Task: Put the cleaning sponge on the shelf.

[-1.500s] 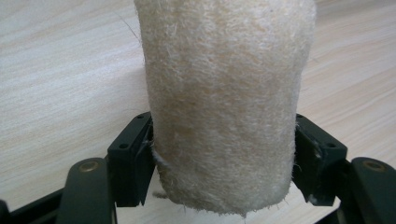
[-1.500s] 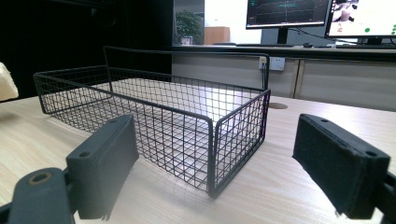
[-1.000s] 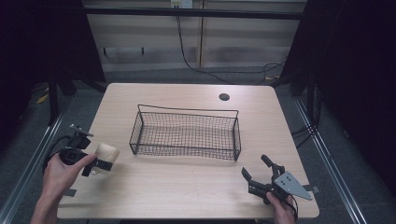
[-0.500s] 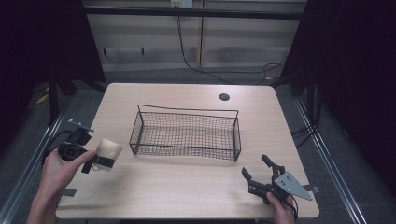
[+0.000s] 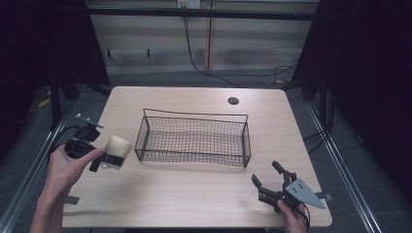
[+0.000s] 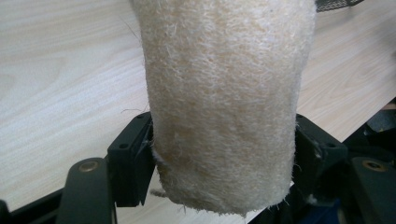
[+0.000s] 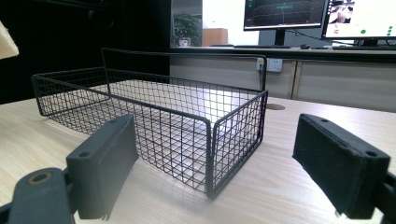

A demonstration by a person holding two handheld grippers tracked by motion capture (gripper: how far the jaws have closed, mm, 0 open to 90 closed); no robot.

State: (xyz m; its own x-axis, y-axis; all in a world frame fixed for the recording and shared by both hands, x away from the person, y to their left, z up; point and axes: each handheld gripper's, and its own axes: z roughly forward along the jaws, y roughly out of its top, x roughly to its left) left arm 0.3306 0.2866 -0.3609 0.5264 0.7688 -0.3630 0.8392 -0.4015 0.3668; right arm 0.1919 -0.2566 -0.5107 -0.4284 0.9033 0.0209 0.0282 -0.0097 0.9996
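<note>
One stage of the work appears complete — the pick-up — while the transfer remains, judging from the layout. Largest in the scene, the table [image 5: 194,204] carries a black wire basket [image 5: 194,138] at its centre, with nothing inside it. Just left of the basket's near-left corner, the left gripper [image 5: 108,160] is clenched on a beige felt roll [image 5: 118,147]; in the left gripper view both black pads press the felt roll's [image 6: 224,102] lower flanks, and it hangs clear above the wood. At the near-right corner, the right gripper [image 5: 270,180] rests on the table with its jaws spread wide and nothing between them — released, facing the basket [image 7: 154,126]. Left to do, presumably: carrying the roll over the rim and letting go. Compared with a second earlier, the left hand [image 5: 73,165] and roll sit slightly higher and nearer the basket; the right gripper is unchanged.
</note>
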